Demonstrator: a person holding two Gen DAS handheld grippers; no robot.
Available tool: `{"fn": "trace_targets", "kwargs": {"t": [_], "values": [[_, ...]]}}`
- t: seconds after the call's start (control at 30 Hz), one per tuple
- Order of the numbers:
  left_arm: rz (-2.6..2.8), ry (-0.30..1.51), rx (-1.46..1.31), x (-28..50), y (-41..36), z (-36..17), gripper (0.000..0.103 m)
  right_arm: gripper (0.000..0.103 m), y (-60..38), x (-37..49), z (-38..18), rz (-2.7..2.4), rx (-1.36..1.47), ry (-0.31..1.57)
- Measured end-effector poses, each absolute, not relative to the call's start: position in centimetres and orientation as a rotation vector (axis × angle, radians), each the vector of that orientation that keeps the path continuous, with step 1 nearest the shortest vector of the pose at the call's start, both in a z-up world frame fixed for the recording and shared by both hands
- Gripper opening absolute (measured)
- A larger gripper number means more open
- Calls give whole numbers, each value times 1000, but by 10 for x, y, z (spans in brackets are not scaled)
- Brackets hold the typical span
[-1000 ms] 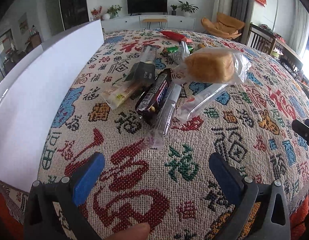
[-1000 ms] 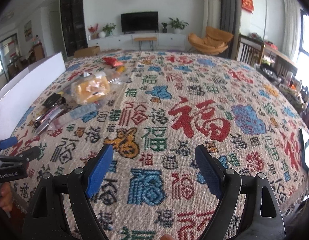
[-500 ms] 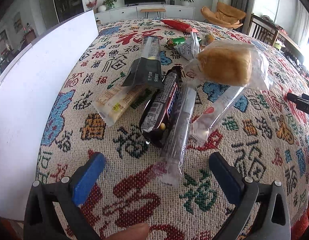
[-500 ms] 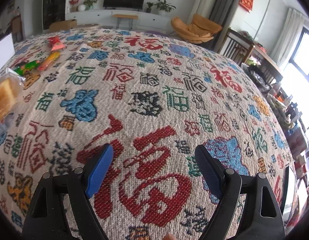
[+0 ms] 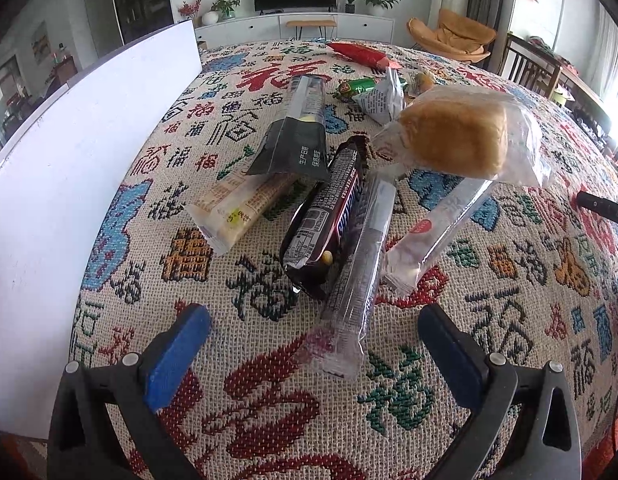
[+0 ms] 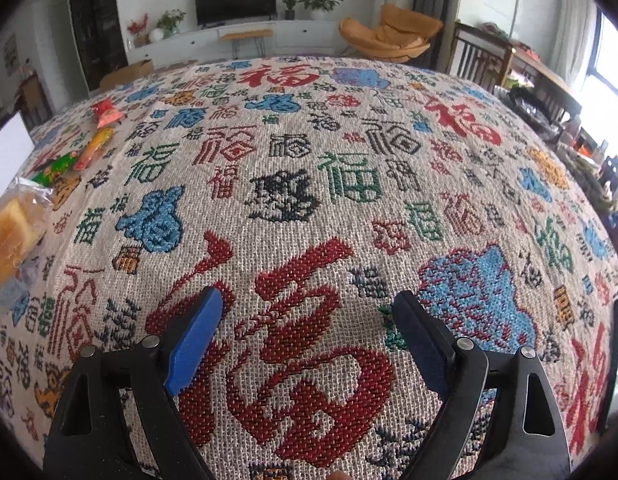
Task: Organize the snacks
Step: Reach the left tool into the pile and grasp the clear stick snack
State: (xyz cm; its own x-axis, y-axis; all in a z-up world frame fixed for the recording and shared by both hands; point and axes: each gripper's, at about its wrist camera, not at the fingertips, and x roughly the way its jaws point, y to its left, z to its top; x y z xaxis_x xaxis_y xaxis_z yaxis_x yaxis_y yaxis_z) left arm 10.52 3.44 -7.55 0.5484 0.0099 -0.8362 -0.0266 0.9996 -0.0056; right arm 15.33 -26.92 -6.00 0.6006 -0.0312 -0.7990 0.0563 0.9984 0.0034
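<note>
Sitting sealed inside a clear wrapper (image 5: 525, 136), one bread bun (image 5: 455, 142).

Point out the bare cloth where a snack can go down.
Bare cloth lies around the right gripper, right of the bagged bread. Crowded: the wrappers ahead of the left gripper, between the white board and the bread.

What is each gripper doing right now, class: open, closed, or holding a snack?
Left gripper: open, holding nothing; the clear-wrapped snack stick lies ahead of its jaws.
Right gripper: open, jaws just widened, only tablecloth between them.
</note>
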Motion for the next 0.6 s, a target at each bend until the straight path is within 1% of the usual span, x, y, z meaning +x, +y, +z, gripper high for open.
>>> {"fn": "trace_targets", "kwargs": {"t": [0.3, 0.43, 0.6], "values": [[46, 966, -19, 98, 33, -76, 103, 93, -266, 155, -60, -68, 20, 924], [-10, 988, -13, 85, 33, -74, 103, 93, -267, 156, -60, -68, 19, 924], [-105, 972, -101, 81, 51, -50, 103, 93, -268, 155, -61, -67, 19, 922]]}}
